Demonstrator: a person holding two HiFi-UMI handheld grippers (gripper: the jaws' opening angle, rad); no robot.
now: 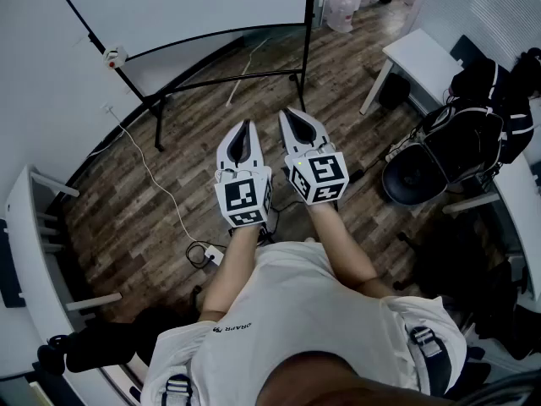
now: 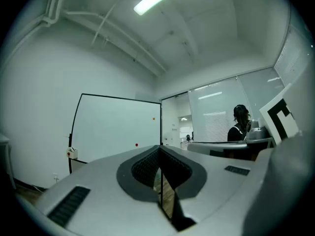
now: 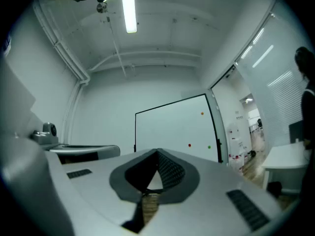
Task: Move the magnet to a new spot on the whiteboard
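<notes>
The whiteboard (image 1: pixel 186 2) is cut off by the top edge of the head view, so only two magnets show there. The right gripper view shows three: one orange magnet (image 3: pixel 202 113), one red magnet (image 3: pixel 189 145) and one green magnet (image 3: pixel 209 147). All three sit on the right part of the board, well apart from the two grippers. They are small round dots, so no long axis or direction can be made out. The left gripper (image 1: pixel 245 129) and the right gripper (image 1: pixel 293 118) are side by side above the wooden floor (image 1: pixel 169 184). Each has its jaws closed together, with nothing between them.
</notes>
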